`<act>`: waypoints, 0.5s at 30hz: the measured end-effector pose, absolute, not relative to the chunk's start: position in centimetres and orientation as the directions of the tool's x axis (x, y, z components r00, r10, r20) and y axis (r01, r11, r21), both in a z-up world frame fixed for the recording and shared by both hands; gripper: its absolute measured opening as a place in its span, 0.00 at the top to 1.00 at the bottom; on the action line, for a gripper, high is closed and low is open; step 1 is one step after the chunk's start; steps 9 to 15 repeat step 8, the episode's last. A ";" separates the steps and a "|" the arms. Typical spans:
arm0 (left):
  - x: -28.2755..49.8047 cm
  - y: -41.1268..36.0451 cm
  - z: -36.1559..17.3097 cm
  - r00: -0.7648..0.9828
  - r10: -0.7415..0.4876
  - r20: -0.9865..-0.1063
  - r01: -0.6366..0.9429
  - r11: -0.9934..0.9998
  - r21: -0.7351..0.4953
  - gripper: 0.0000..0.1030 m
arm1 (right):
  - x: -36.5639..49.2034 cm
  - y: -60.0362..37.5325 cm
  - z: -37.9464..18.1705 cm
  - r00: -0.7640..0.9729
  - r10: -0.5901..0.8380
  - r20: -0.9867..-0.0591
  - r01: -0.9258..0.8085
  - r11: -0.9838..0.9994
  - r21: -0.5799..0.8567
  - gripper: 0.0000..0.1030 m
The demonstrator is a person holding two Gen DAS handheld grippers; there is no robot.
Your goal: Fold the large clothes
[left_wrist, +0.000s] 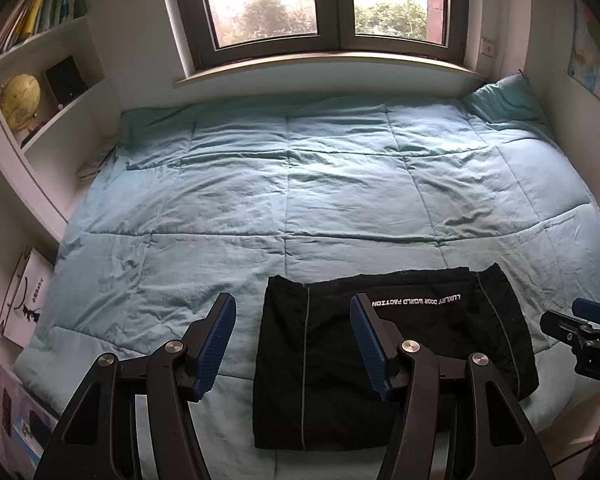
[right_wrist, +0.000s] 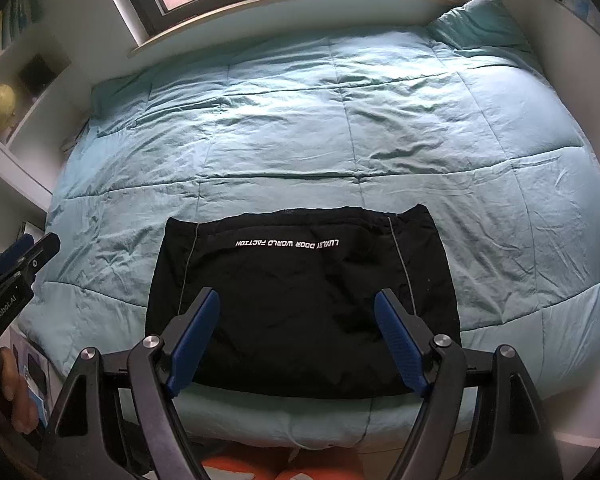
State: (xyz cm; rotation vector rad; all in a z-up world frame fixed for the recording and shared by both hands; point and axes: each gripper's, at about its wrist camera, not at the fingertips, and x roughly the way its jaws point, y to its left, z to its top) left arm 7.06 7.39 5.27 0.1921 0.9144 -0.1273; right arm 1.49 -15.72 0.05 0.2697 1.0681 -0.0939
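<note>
A black garment with white lettering lies folded into a flat rectangle on the light blue quilt, near the bed's front edge. It also shows in the right wrist view. My left gripper is open and empty, held above the garment's left edge. My right gripper is open and empty, held above the garment's near half. The right gripper shows at the far right of the left wrist view. The left gripper shows at the left edge of the right wrist view.
A blue pillow lies at the back right corner under the window sill. White shelves with books and a globe stand on the left. Boxes lean by the bed's left side.
</note>
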 end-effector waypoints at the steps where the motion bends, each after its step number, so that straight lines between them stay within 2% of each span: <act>1: 7.1 7.4 5.3 0.608 -0.024 -0.794 0.188 0.975 0.115 0.41 | 1.5 -15.8 0.0 0.480 0.056 -0.876 0.206 0.963 0.174 0.21; 7: 7.1 7.9 6.0 0.677 -0.003 -0.736 0.159 0.977 0.142 0.41 | 1.6 -16.0 -0.2 0.474 0.055 -0.879 0.204 0.964 0.170 0.21; 15: 7.2 8.0 6.0 0.673 -0.012 -0.739 0.165 0.977 0.135 0.41 | 1.6 -16.0 -0.2 0.475 0.053 -0.878 0.205 0.964 0.169 0.21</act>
